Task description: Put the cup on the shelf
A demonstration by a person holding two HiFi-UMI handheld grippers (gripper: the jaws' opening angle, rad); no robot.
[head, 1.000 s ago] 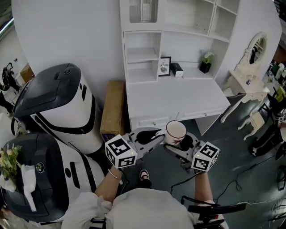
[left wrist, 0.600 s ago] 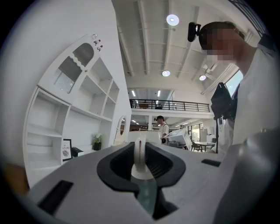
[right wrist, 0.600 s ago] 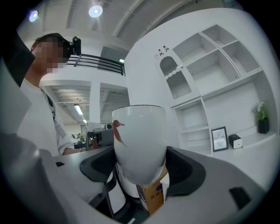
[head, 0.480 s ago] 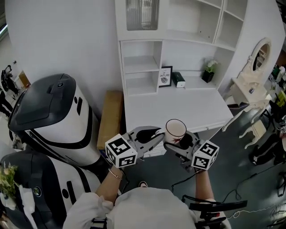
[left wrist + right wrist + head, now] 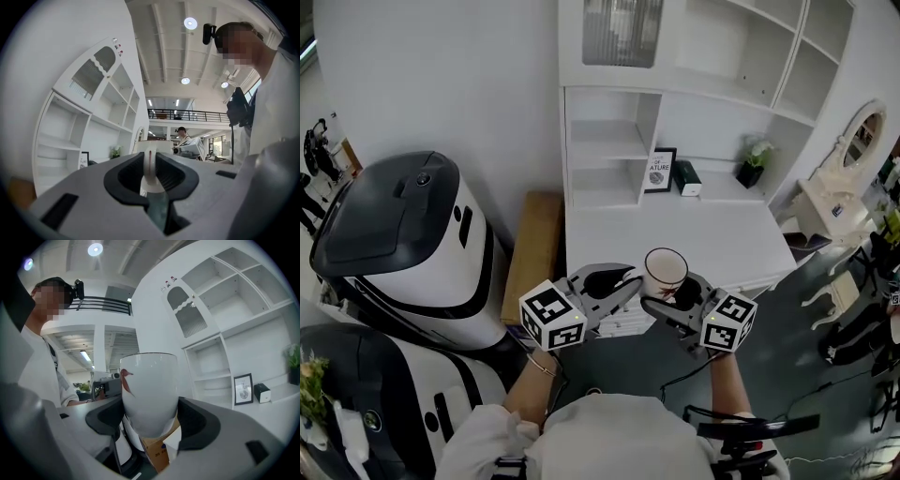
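- Change since a second ago: the white shelf unit and the desk below it sit nearer and more central in the head view. The two grippers and the cup keep the same arrangement between them.
- Cup: white with a small red mark, upright and mouth up. It is carried in the air just short of the desk's front edge, not yet on any shelf.
- Right gripper: jaws closed round the cup's lower body, one pad on each side. This probably takes the weight and keeps the cup level.
- Left gripper: jaws drawn narrow on the cup's thin handle, which stands edge-on between the pads. This second hold likely stops the cup from turning.
- Cup relative to the grippers: between the two, with the left gripper at its handle side and the right gripper under and around its base.
- Shelf compartments: the open ones beside the picture frame look bare. A potted plant stands further right.
- Beside the desk: a cardboard box on the floor.
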